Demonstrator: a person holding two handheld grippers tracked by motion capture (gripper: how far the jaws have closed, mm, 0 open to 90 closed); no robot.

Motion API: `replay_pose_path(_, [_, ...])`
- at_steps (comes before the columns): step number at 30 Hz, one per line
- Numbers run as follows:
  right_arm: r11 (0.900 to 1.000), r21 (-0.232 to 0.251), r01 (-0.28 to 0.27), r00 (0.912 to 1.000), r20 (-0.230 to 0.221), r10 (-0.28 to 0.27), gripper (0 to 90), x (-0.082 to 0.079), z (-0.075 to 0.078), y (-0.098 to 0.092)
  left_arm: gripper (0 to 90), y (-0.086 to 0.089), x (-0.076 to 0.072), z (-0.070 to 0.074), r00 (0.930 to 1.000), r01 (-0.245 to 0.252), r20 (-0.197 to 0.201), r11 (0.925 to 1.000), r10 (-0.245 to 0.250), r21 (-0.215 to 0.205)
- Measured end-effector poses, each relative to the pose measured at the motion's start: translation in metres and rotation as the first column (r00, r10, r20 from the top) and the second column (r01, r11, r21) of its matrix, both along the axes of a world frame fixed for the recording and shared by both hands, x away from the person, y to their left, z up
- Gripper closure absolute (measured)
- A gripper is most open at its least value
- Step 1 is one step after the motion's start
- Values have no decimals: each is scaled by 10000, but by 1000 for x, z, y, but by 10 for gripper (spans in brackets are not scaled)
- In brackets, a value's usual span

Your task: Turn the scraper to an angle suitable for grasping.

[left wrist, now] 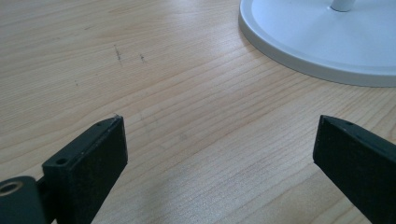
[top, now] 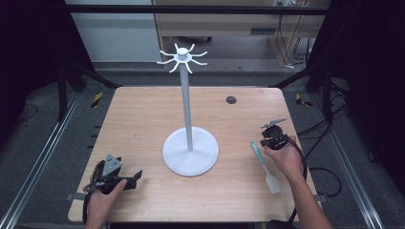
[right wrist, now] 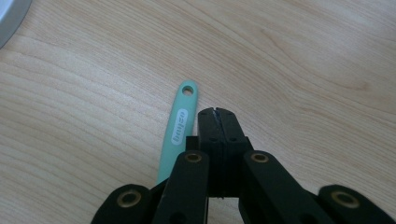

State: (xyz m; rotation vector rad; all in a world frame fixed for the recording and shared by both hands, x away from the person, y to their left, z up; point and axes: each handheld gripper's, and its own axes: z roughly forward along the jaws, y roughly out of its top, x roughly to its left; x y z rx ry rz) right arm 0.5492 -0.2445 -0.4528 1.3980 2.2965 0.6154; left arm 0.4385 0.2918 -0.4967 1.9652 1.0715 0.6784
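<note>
On the wooden table [top: 143, 119] lies a mint-handled, white-bladed spatula [top: 265, 167].

- spatula [right wrist: 178, 128]: one white oval label on the mint-green handle, just below the hang hole, seen in the right gripper view. Lettering runs lengthwise along the handle; looks like a short brand word, too blurred to read for sure.
- same spatula in the high view: label too small to make out.
- no other text, numbers or signs legible.
</note>
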Motion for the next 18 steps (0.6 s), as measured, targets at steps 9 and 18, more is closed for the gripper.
replay_pose_path(9, [10000,-12,63,9999,-142,-63,900,4,-8,3,25,-2,0,-1,10000,27,1,10000,-27,-64])
replay_pose_path(18, [9998,-88,188,9995,-239,-190,900,9,-16,6,25,-1,0,0,10000,80,-21,10000,-80,-4])
